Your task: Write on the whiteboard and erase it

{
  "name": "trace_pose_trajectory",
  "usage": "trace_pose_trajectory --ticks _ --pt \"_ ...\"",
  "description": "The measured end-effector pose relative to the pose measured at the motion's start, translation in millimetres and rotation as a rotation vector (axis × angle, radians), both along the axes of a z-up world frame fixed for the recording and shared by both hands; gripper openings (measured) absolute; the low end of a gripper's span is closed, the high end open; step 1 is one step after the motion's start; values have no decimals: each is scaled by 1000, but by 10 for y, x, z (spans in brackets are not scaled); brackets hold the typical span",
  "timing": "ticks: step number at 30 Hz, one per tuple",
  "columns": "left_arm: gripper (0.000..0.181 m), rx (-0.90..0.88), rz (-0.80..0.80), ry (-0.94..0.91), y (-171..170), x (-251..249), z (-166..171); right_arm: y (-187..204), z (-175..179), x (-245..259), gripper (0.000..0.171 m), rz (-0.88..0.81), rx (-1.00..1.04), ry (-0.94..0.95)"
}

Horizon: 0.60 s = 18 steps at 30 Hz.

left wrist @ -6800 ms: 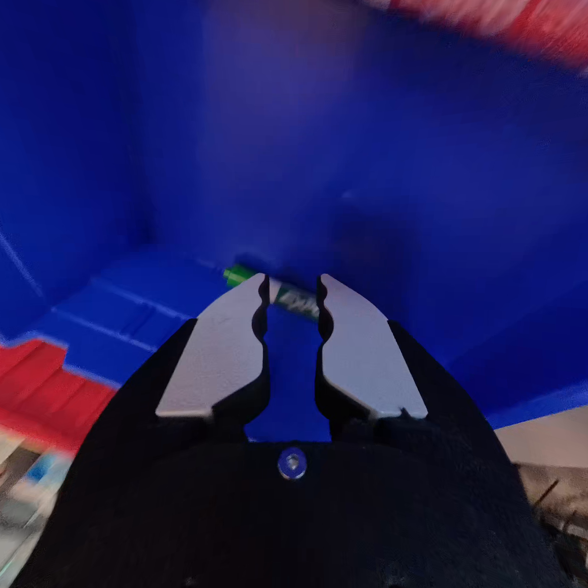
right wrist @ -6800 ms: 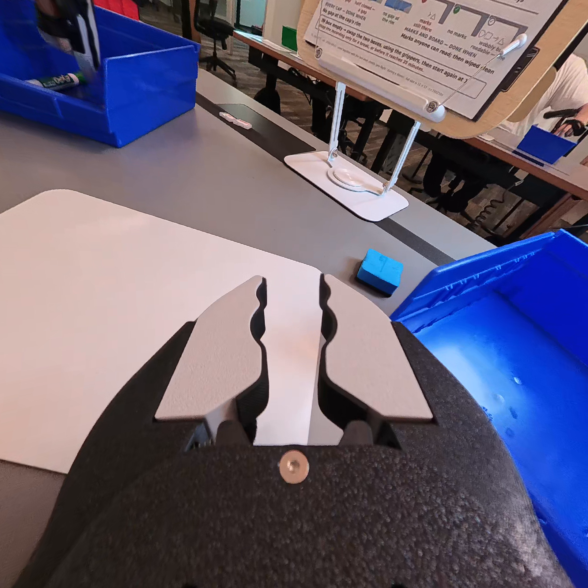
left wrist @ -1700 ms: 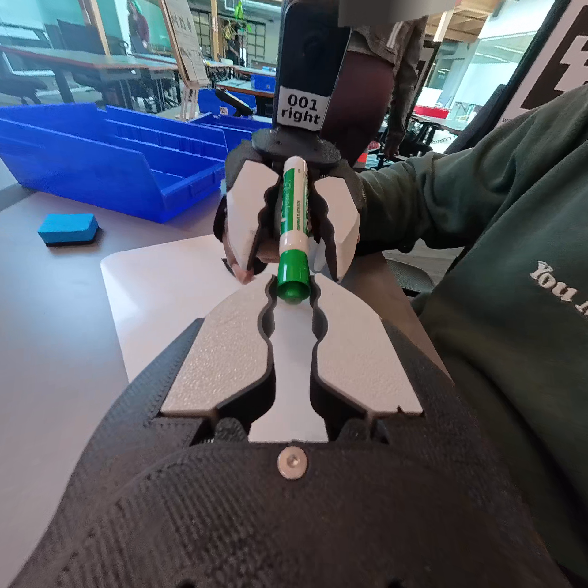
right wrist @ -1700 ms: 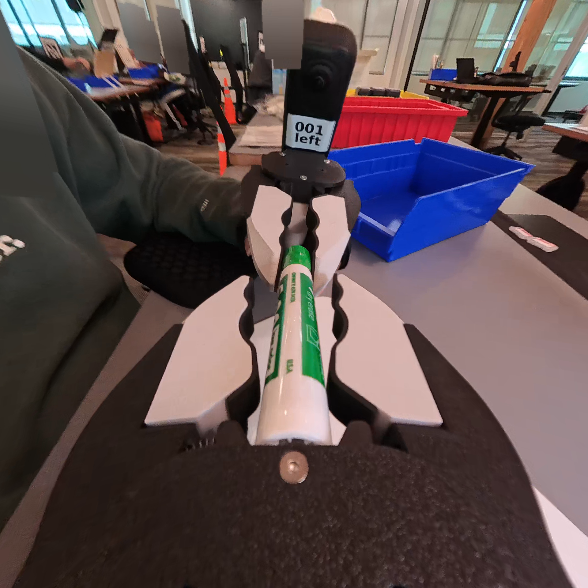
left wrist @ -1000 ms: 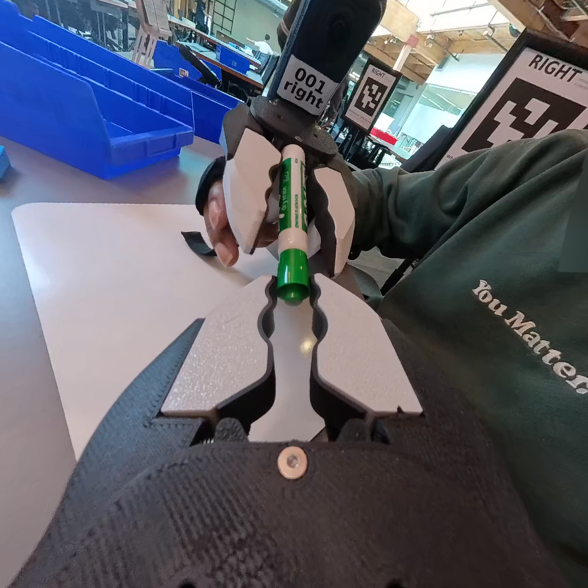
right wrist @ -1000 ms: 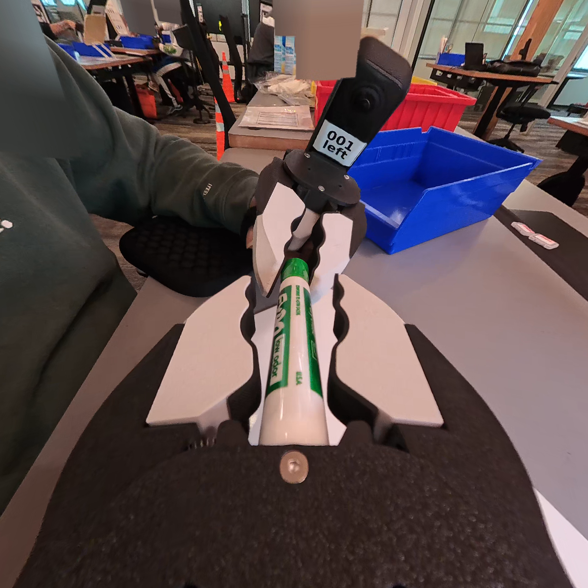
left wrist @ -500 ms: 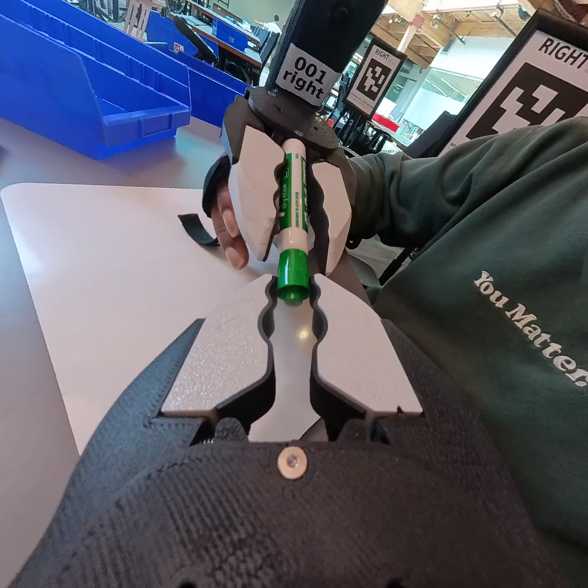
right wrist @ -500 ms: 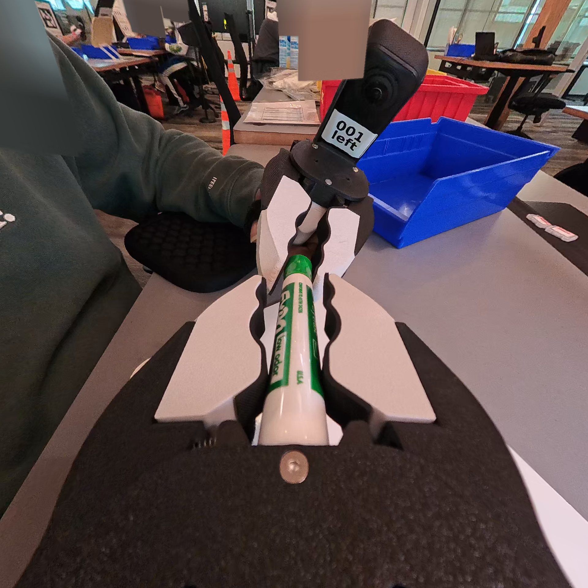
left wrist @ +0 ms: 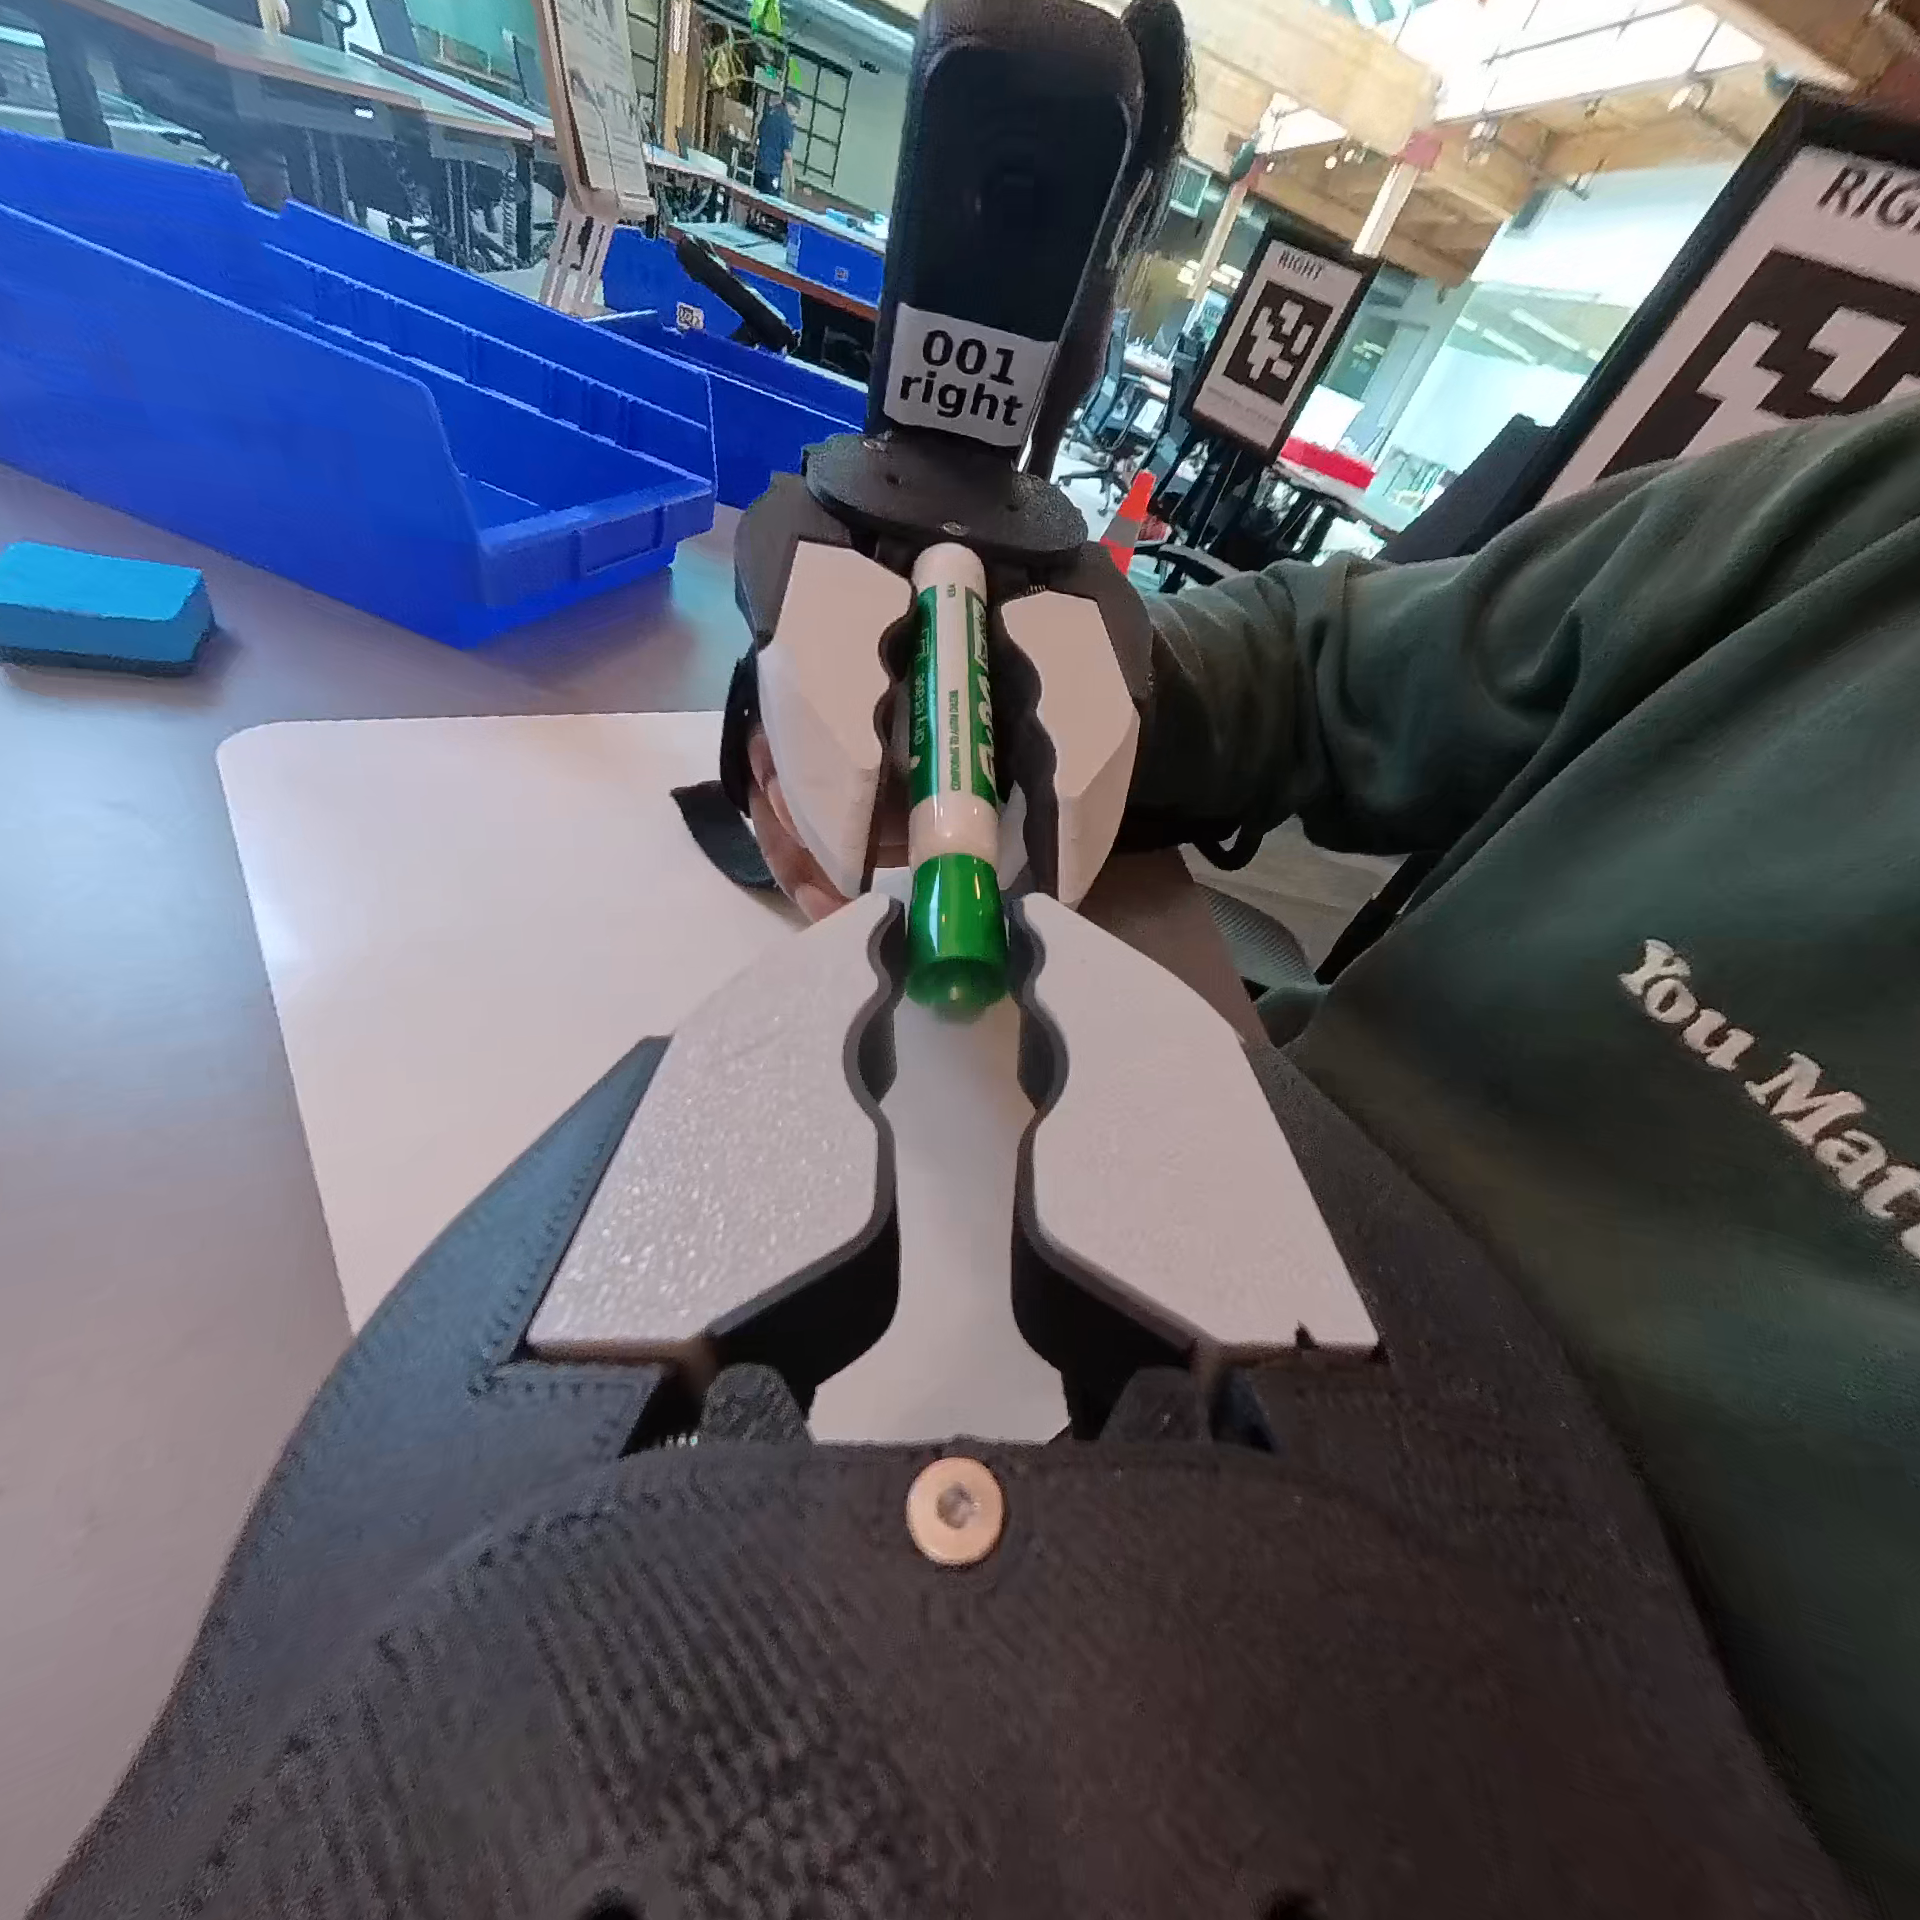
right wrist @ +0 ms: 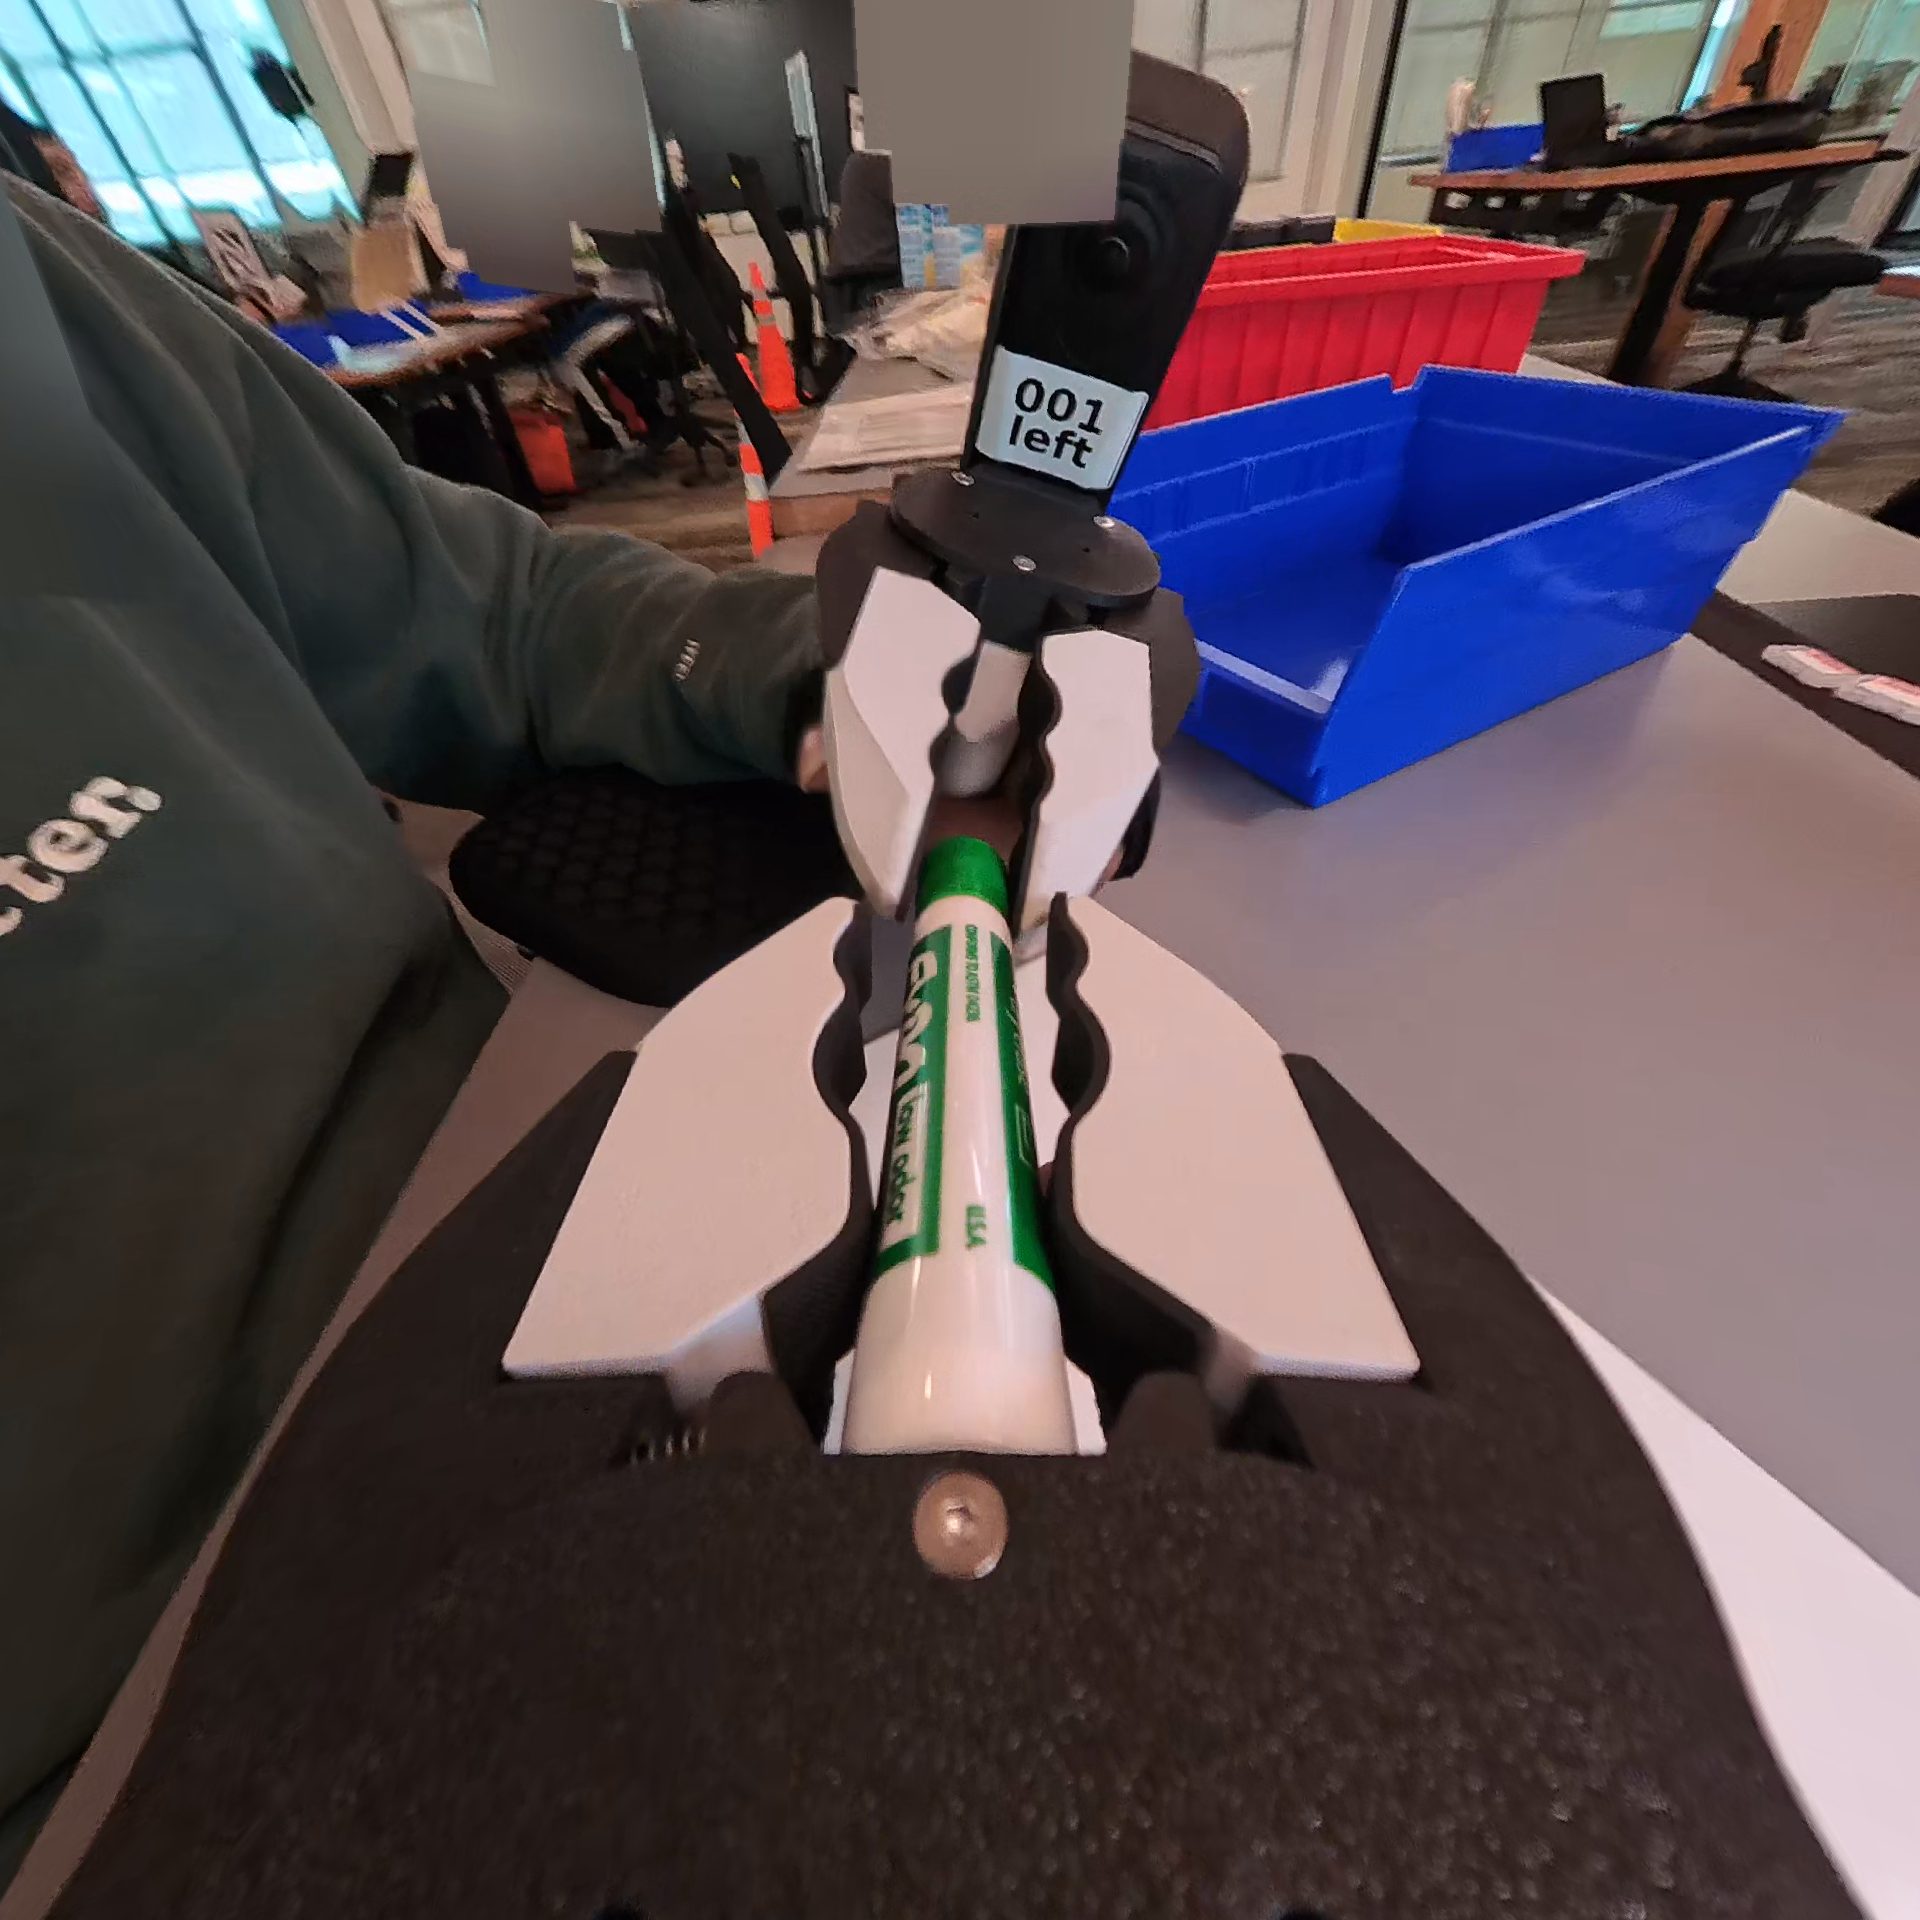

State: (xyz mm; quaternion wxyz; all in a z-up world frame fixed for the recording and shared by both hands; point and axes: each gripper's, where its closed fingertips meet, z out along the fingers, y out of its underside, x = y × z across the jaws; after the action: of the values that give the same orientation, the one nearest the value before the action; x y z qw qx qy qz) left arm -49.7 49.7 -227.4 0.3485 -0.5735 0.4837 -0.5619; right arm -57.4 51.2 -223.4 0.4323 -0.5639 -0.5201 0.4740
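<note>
A white marker [right wrist: 951, 1195] with a green label and green cap [left wrist: 954, 940] is held level between my two grippers, which face each other above the whiteboard [left wrist: 499, 914]. My right gripper [right wrist: 954, 914] is shut on the marker's barrel. It also shows in the left wrist view [left wrist: 966, 862]. My left gripper [left wrist: 956, 920] is shut on the cap, which sits in the first notch of its fingertips. The right wrist view shows the left gripper [right wrist: 961, 899] from the front, around the cap [right wrist: 961, 873]. The cap is on the barrel.
A blue eraser [left wrist: 99, 618] lies on the grey table [right wrist: 1507, 987] beyond the whiteboard's far corner. One blue bin [left wrist: 364, 488] stands behind it, another blue bin [right wrist: 1507, 582] on the other side, and a red bin [right wrist: 1351, 312] farther back. A green sleeve [left wrist: 1558, 675] fills the near side. The grippers are tip to tip, or close to it. The blue eraser [left wrist: 99, 618] is about equally far from each gripper, around 30 centimetres.
Both grippers have turned together with the marker still held between them. The eraser has come back into the left wrist view. The grips have not changed.
</note>
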Motion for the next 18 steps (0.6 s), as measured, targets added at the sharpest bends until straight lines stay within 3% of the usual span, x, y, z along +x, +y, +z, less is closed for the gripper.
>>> trace_pose_trajectory --ticks 8,14,18 --pt "19 22 -1 3 -22 -24 45 -27 47 -24 32 0 7 20" --pt "19 -159 -81 -64 -99 -85 108 -106 85 -69 32 20 107 -19" --pt "18 -178 -85 -95 -87 -101 192 -102 168 -70 31 36 165 -40"
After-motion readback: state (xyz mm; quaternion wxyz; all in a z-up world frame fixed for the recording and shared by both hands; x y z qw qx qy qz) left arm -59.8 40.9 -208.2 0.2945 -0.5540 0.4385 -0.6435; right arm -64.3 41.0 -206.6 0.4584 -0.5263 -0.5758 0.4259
